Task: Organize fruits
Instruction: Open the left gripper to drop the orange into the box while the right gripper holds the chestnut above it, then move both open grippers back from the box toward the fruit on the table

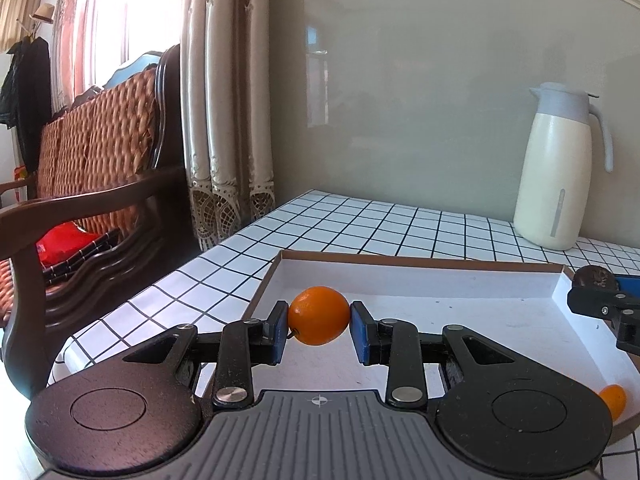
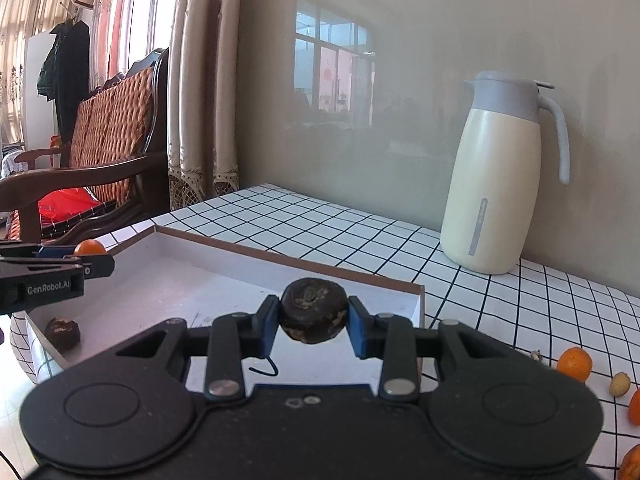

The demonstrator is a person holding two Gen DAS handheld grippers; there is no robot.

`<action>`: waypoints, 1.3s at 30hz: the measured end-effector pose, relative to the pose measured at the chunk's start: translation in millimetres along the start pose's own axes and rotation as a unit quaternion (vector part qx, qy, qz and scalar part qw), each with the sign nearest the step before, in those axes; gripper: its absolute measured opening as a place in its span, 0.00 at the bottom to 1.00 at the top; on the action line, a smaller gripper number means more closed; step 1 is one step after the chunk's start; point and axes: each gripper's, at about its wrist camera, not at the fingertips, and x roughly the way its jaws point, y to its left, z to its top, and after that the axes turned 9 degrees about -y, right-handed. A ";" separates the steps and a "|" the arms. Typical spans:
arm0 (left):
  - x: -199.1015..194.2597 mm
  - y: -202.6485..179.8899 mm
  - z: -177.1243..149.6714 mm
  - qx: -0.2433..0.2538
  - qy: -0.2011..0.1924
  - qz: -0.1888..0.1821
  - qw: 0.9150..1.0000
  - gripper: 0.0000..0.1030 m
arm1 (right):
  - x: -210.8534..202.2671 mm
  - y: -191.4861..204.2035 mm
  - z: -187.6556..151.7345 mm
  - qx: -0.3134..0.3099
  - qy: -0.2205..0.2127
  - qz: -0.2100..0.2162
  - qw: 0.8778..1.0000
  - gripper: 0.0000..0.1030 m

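A left gripper (image 1: 319,323) clamps a small orange kumquat (image 1: 319,315) between its blue pads, above the left end of a shallow white tray (image 1: 440,276) on a checked tablecloth (image 1: 360,224). To its right, the right gripper (image 2: 313,317) clamps a dark brown water chestnut (image 2: 313,315) above the tray's right end. A cream thermal jug (image 2: 496,184) stands behind, and loose kumquats (image 2: 575,364) lie far right.

Left gripper (image 1: 319,323) fingers clamped; right gripper (image 2: 313,317) fingers clamped, both level
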 end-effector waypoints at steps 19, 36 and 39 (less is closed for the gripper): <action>27.2 2.6 1.7 -0.002 0.034 0.010 0.999 0.33 | 34.3 -10.0 4.5 0.014 0.048 0.000 0.999 0.26; 14.8 15.8 7.9 -0.026 -0.026 0.050 0.998 1.00 | 32.9 -15.5 6.0 0.015 0.000 -0.047 0.999 0.93; 15.0 14.0 6.3 -0.018 -0.020 0.048 0.999 1.00 | 32.5 -18.5 6.2 0.023 -0.003 -0.047 0.999 0.93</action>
